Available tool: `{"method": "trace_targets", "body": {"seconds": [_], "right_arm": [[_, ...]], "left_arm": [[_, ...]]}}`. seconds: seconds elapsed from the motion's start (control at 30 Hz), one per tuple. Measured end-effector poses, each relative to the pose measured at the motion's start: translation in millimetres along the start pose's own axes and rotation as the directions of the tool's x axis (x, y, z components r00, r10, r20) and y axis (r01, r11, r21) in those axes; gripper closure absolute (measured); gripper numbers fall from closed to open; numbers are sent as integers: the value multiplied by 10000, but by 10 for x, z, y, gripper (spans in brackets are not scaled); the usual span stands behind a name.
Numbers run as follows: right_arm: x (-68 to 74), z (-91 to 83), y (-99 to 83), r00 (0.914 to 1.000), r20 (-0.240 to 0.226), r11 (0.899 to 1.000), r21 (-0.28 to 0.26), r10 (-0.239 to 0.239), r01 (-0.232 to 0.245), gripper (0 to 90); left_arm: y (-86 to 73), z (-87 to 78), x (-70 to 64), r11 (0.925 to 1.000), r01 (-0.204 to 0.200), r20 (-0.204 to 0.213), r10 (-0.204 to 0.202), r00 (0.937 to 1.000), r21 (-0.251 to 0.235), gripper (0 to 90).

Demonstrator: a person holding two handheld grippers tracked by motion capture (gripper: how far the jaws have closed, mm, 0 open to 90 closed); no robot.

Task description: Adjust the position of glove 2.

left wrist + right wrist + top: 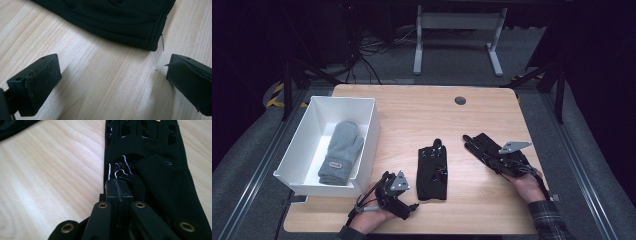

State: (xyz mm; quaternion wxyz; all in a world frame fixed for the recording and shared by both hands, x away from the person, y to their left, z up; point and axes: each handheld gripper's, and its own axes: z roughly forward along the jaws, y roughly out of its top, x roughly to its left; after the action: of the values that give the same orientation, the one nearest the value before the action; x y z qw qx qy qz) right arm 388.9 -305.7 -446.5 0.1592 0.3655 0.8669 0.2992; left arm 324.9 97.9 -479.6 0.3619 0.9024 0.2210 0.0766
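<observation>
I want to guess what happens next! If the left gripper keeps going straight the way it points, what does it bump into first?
Probably the black glove lying in the middle of the table. The left gripper is open, with bare wood between its jaws, and the glove's cuff edge lies just ahead.

The bench (482,120) is pale wood with a fine straight grain and a smooth, faintly sheened finish, while the bin (367,145) beside it looks like smooth white plastic and holds a grey mitten (342,152) of soft, matt, fuzzy knit. The black glove (112,20) near the left claw (112,82) is matt stretch cloth with stitched seams. The second black glove (160,175), under the right claw (119,188), mixes matt fabric with glossy, rubbery printed patches; both claws have matt black pads.
</observation>
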Motion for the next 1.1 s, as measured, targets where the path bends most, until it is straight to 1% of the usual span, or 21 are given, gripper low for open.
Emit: {"method": "trace_targets", "body": {"seconds": [0.17, 0.3, 0.37, 0.4, 0.47, 0.5, 0.53, 0.6, 0.67, 0.83, 0.9, 0.97, 1.1], "right_arm": [[159, -6, 3, 9986, -384, 9994, 22, -352, 353, 900], [253, -9, -2, 9971, -598, 9988, -23, -479, 479, 900], [289, -22, 2, 9962, -630, 9982, -31, -597, 596, 900], [297, -43, 7, 9962, -567, 9977, -117, -667, 662, 900], [280, -133, 20, 9969, -445, 9965, -545, -652, 628, 900], [255, -185, 20, 9977, -353, 9956, -760, -574, 546, 900], [222, -231, 11, 9986, -201, 9953, -850, -487, 469, 900], [133, -295, -42, 9995, 101, 9960, -840, -311, 318, 900], [8, -343, -133, 9993, 376, 9971, -759, 33, -5, 900], [-253, -412, -317, 9947, 769, 9960, -633, 684, -636, 900], [-331, -423, -367, 9922, 853, 9943, -621, 912, -861, 900], [-375, -410, -399, 9914, 826, 9939, -506, 1016, -976, 900], [-399, -349, -413, 9927, 745, 9953, -283, 945, -926, 900]], "left_arm": [[0, 0, 0, 10000, 0, -5, 0, 10000, -1, 0], [0, 0, 0, 10000, 2, -2, -2, 10000, 0, 0], [0, 0, 0, 10000, 0, -2, 0, 10000, -1, 0], [0, 0, 0, 10000, 4, -2, -4, 10000, -3, 0], [0, 0, 0, 10000, 2, -3, -2, 10000, -3, 0], [0, 0, 0, 10000, -3, -1, 3, 10000, 2, 0], [0, 0, 0, 10000, 0, -1, 0, 10000, -2, 0], [0, 0, 0, 10000, 1, 0, -1, 10000, -1, 0], [0, 0, 0, 10000, 1, -1, -1, 10000, -3, 0], [0, 0, 1, 10000, -3, 3, 3, 10000, -1, 0], [0, 0, 0, 10000, 3, 4, -3, 10000, -5, 0], [0, 0, 0, 10000, -1, 4, 1, 10000, -3, 0], [0, 0, 1, 10000, -5, 1, 5, 10000, 1, 0]]}}
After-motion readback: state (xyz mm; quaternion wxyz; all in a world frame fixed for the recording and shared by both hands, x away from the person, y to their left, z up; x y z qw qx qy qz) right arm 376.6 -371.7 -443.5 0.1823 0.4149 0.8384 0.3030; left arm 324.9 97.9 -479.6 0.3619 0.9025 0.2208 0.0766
